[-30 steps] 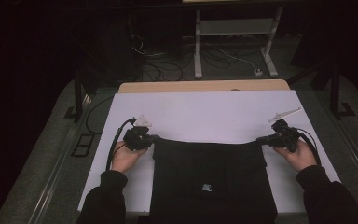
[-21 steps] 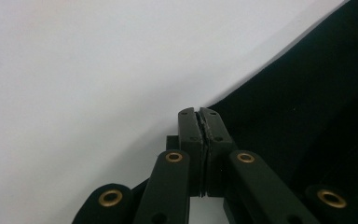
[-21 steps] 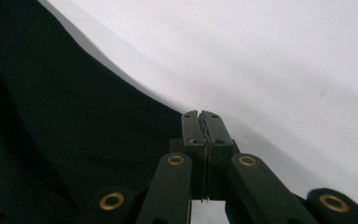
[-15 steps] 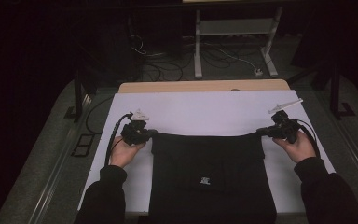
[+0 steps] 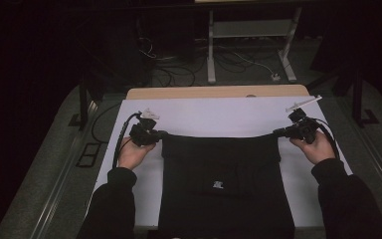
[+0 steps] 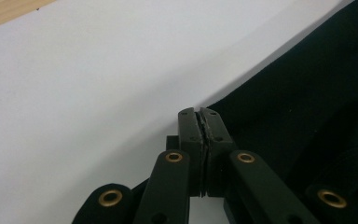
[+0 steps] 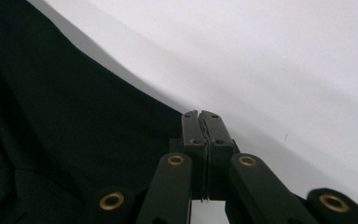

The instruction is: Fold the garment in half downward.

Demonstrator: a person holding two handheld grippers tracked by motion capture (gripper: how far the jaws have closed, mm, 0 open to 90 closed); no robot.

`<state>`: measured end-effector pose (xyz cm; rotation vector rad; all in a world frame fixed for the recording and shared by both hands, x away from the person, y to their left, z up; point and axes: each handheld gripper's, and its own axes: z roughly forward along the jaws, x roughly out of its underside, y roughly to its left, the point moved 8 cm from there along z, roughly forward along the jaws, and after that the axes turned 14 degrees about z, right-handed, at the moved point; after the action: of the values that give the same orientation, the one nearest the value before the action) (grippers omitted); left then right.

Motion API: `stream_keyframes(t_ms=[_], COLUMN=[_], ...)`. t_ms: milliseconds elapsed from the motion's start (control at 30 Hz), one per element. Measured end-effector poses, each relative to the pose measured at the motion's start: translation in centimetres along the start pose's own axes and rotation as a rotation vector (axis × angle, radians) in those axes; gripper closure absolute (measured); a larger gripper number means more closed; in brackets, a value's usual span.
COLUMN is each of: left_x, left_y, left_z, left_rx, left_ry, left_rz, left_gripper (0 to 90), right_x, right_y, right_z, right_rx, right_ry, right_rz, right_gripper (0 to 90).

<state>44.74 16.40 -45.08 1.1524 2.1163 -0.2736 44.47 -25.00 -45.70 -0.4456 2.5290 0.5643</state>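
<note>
A black garment (image 5: pixel 224 169) with a small white label lies flat on the white table cover (image 5: pixel 219 117). Its far edge is stretched taut between the two grippers. My left gripper (image 5: pixel 160 134) is shut on the garment's far left corner. In the left gripper view the jaws (image 6: pixel 199 112) are pressed together on the black cloth (image 6: pixel 307 93). My right gripper (image 5: pixel 278 132) is shut on the far right corner. The right gripper view has its jaws (image 7: pixel 199 113) closed on the cloth edge (image 7: pixel 65 116). Both corners sit slightly above the cover.
A bare wooden strip (image 5: pixel 219 92) runs along the table's far edge. Beyond it, on the dark floor, are cables (image 5: pixel 179 69) and a metal stand (image 5: pixel 248 45). White cover lies open beyond the garment and at both sides.
Both hands have moved away from the person and slightly up. They drew the garment's far edge farther across the table and pulled it straighter. Both grips stay closed.
</note>
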Motion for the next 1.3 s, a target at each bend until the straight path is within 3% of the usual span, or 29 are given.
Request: stream_keyframes(t_ms=[133, 333, 467, 700, 1300], left_x=[-0.5, -1.6, -2.3, -3.4, -5.1], left_y=[0.5, 1.5, 2.3, 3.4, 5.4], left_z=[0.1, 0.6, 0.6, 0.9, 0.6], left_rx=[-0.004, -0.018, -0.034, -0.038, -0.079], left_ry=[0.021, 0.025, 0.016, -0.004, -0.034], left_rz=[0.015, 0.005, -0.01, -0.043, -0.069], left_gripper=[87.8, 87.8, 87.8, 87.8, 87.7], right_x=[-0.4, -1.5, -2.6, -4.2, -7.6], right_y=[-0.3, -0.6, -0.8, -1.3, -1.6], right_z=[0.2, 0.1, -0.3, -0.6, -0.8], right_rx=[0.003, 0.016, 0.019, -0.008, 0.033], right_ry=[0.001, -0.007, -0.022, -0.045, -0.058], right_rz=[0.016, 0.022, 0.021, 0.066, 0.051], right_gripper=[88.0, 88.0, 88.0, 88.0, 88.0])
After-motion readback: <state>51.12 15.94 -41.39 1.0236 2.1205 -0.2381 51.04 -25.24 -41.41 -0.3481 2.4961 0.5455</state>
